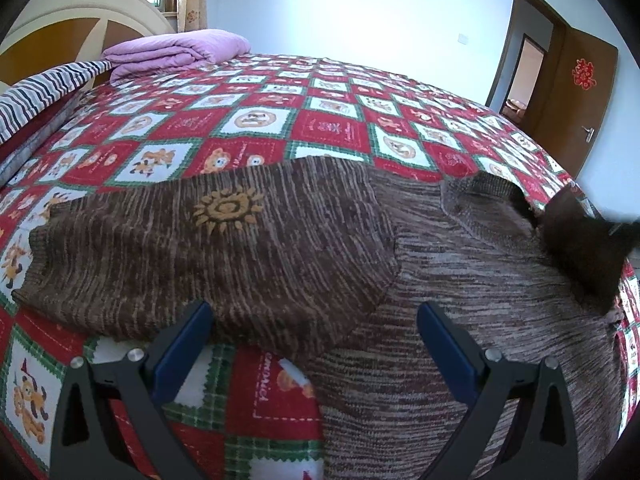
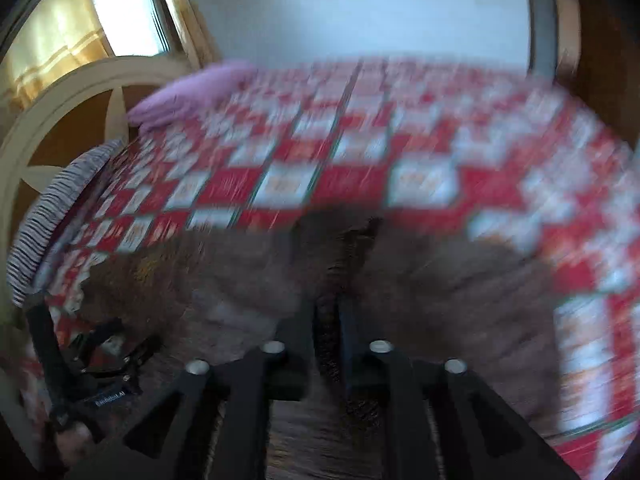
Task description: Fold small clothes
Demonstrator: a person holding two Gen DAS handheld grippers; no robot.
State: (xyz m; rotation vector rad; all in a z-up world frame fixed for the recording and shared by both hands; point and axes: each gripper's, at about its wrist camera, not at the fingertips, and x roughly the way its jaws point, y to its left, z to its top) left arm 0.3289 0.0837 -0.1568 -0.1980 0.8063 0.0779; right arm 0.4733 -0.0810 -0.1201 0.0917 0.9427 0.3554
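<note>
The right wrist view is all smeared, so small things there are hard to make out. The right gripper [image 2: 334,312] has its two fingers pressed together on a dark fold of the sweater [image 2: 420,276], and the pinched bit runs up between them. In the left wrist view that same lifted part is a dark blurry flap at the right edge, and it hides what is behind it. The sweater [image 1: 460,280] is brown and knitted and lies flat on the bed [image 1: 256,120], close to the cameras. One sleeve [image 1: 192,248] is folded out to the left and has a yellow sun [image 1: 227,211] on it. The bottom of the sweater is cut off by the frame. The left gripper [image 1: 314,320] hangs just over the sweater with its blue fingers [image 1: 188,344] wide apart, holding nothing. The bed cover is red and white squares with little bears. A folded purple blanket [image 1: 176,52] sits at the far corner by the headboard [image 1: 76,16]. A striped cloth [image 1: 44,92] lies along the left side and is partly cut off. A brown door [image 1: 576,92] stands open on the right
</note>
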